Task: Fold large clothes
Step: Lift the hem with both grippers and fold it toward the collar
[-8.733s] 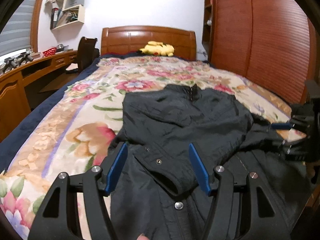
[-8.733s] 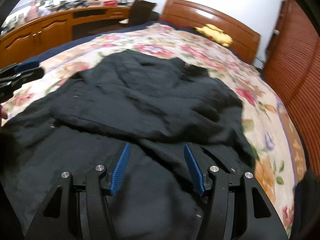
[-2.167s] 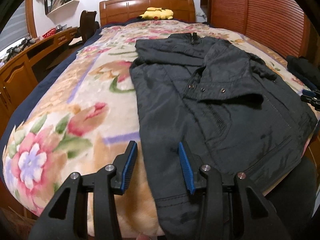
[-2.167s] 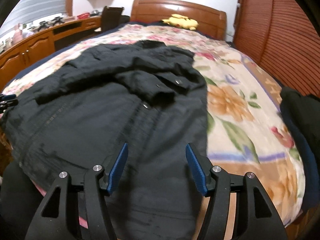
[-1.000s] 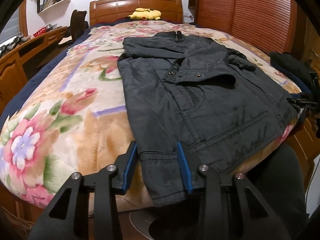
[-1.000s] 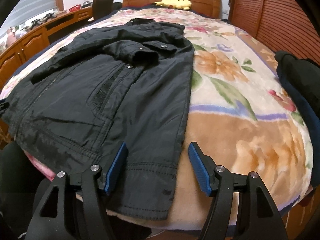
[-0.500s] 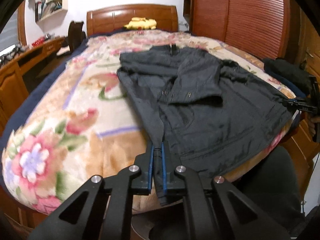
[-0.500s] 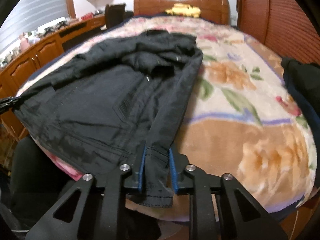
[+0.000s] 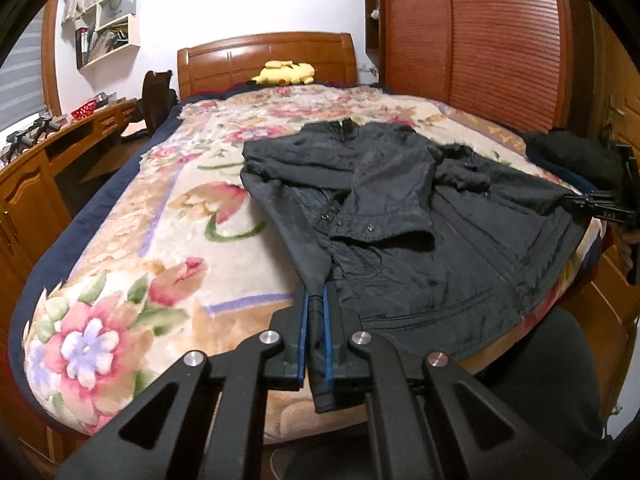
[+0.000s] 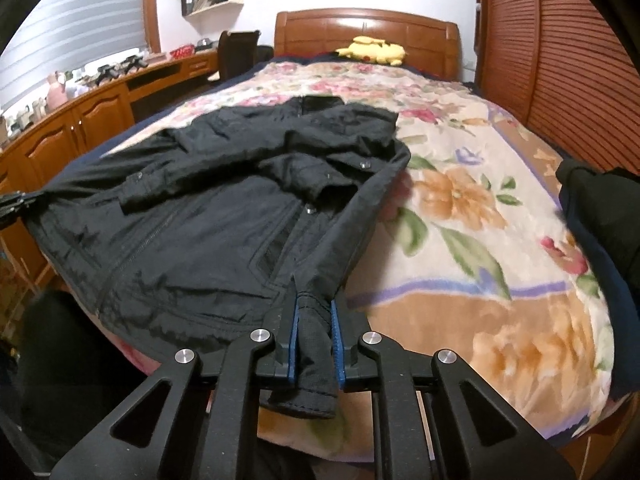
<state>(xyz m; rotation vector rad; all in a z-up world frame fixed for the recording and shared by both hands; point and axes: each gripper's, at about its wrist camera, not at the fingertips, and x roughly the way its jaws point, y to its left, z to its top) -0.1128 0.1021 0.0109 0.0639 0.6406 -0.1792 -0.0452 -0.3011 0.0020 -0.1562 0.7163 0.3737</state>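
A black jacket (image 9: 400,216) lies on the floral bedspread (image 9: 168,240) with both sleeves folded across its chest, collar toward the headboard. My left gripper (image 9: 315,300) is shut on the jacket's bottom hem at its left corner. My right gripper (image 10: 315,308) is shut on the hem at the other corner of the jacket (image 10: 208,216). Both corners are lifted off the bed's foot edge and the hem is stretched between them. The right gripper also shows at the right edge of the left wrist view (image 9: 592,202).
A dark folded garment (image 10: 600,208) lies at the bed's right edge. A yellow plush toy (image 9: 286,72) sits by the wooden headboard (image 9: 264,56). A wooden desk (image 10: 80,120) runs along the left side, a slatted wardrobe (image 9: 472,36) along the right.
Both grippers closed on the jacket's hem corners about half a second ago. Since then they have lifted the hem higher and pulled it taut.
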